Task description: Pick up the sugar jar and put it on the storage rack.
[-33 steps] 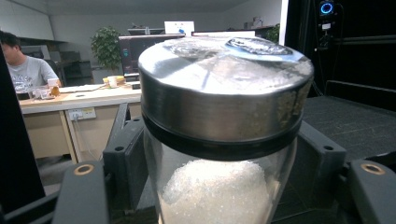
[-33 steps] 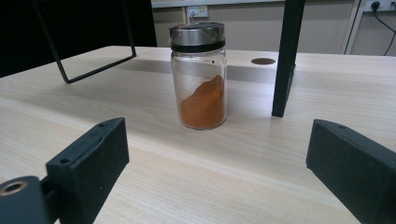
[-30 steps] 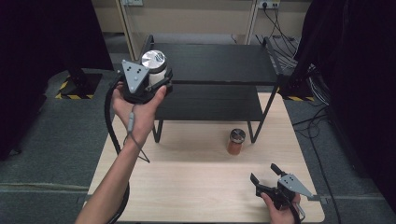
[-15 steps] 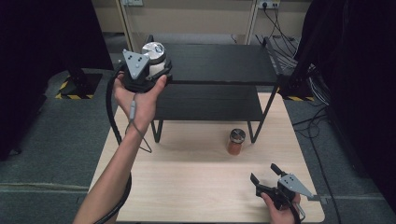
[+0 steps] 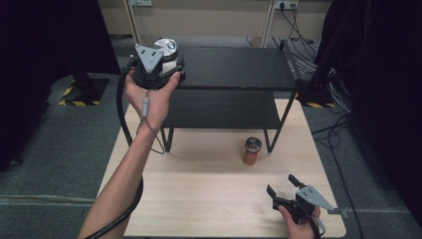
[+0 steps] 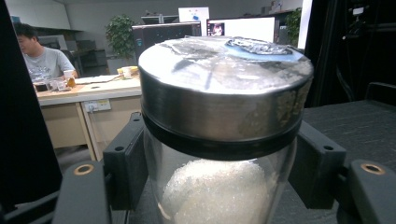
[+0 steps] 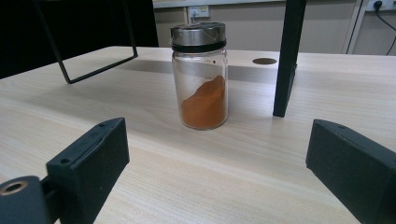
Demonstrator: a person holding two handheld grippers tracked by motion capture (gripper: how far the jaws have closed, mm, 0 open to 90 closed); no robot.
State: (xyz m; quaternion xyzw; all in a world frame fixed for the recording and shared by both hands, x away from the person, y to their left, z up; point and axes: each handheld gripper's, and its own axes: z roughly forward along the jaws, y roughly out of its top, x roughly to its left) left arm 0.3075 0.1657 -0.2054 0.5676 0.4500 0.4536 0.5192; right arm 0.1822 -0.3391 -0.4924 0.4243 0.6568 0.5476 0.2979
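Clamping a glass jar (image 6: 219,196) of white granules, left hand-held gripper (image 6: 219,177).

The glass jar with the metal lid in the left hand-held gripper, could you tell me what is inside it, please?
The glass jar with the metal lid holds a white, grainy, crystalline mass, heaped below the lid. The jar's bottom is out of frame, and the jaws cover its sides, so its fill level stays unclear.
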